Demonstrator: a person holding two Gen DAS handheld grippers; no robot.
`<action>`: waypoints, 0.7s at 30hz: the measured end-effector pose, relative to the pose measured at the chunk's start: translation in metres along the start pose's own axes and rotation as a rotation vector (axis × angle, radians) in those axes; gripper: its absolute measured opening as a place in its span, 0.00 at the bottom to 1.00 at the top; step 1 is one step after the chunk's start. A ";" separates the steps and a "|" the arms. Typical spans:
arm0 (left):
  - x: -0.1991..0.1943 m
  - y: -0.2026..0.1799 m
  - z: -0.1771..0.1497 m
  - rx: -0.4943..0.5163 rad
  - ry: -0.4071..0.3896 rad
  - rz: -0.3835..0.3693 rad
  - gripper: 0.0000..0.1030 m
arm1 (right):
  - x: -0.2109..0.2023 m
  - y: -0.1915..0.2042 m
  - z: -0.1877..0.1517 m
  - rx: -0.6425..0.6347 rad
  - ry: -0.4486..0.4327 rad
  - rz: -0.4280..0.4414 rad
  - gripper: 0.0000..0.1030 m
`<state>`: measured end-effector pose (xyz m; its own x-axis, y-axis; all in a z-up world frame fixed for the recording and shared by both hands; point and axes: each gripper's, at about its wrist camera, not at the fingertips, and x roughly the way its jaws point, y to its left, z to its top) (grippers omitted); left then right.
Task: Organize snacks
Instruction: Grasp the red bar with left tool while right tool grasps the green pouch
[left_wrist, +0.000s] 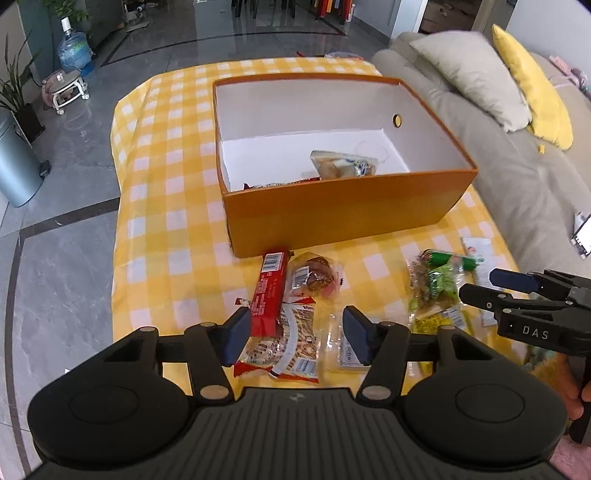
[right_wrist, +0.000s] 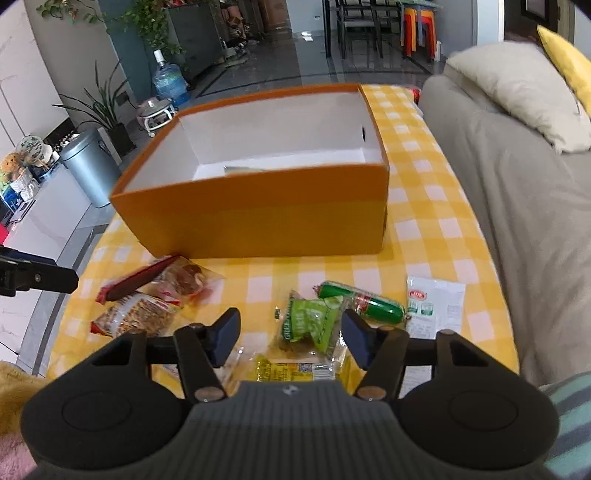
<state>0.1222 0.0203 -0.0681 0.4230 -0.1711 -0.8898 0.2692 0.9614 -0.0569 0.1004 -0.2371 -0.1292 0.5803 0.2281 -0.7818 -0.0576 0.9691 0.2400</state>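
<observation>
The left gripper (left_wrist: 297, 334) has its jaws apart over a red-and-white snack packet (left_wrist: 286, 347), not pressing it. The right gripper (right_wrist: 290, 338) stands open around a green snack packet (right_wrist: 310, 325). The orange box (left_wrist: 343, 210) sits beyond both.

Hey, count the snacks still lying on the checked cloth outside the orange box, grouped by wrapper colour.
Red: 2, long bar, biscuit pack
Green: 2, sausage, green packet
Yellow: 1, yellow packet
White: 1, white sachet
Clear: 2, pastry pack, flat pack
Total: 8 visible
</observation>
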 end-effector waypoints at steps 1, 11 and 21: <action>0.006 0.000 0.001 0.003 0.012 0.010 0.66 | 0.006 -0.002 -0.001 0.014 0.009 0.002 0.54; 0.053 0.015 0.017 0.015 0.088 0.046 0.67 | 0.052 -0.008 0.008 0.053 0.083 0.000 0.53; 0.103 0.022 0.032 0.006 0.185 0.043 0.73 | 0.072 -0.006 0.013 0.014 0.090 -0.040 0.53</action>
<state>0.1996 0.0165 -0.1460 0.2683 -0.0873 -0.9594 0.2593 0.9657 -0.0153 0.1534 -0.2280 -0.1796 0.5062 0.1977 -0.8395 -0.0246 0.9763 0.2151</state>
